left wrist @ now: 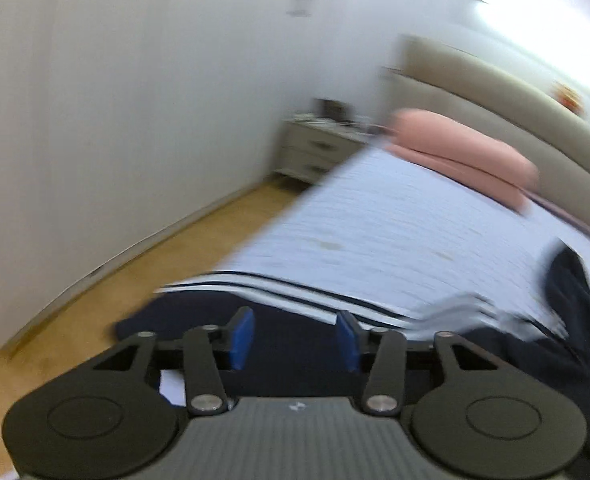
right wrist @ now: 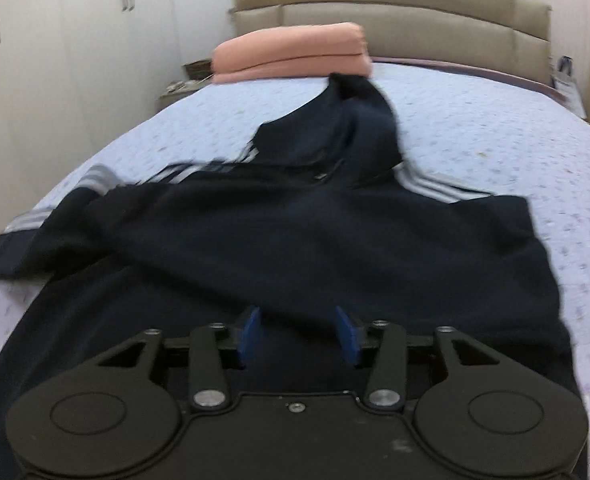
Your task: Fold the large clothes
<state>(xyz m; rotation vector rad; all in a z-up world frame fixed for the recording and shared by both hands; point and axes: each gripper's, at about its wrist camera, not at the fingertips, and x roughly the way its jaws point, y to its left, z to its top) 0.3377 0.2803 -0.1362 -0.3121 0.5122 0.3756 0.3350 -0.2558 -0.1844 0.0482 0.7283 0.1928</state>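
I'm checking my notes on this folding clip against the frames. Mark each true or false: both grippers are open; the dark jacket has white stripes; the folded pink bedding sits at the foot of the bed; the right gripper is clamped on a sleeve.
1. Both grippers are open. True: the left gripper and right gripper both show a wide gap.
2. The dark jacket has white stripes. True.
3. The pink bedding sits at the foot. False: it lies by the headboard.
4. The right gripper clamps a sleeve. False: it holds nothing.
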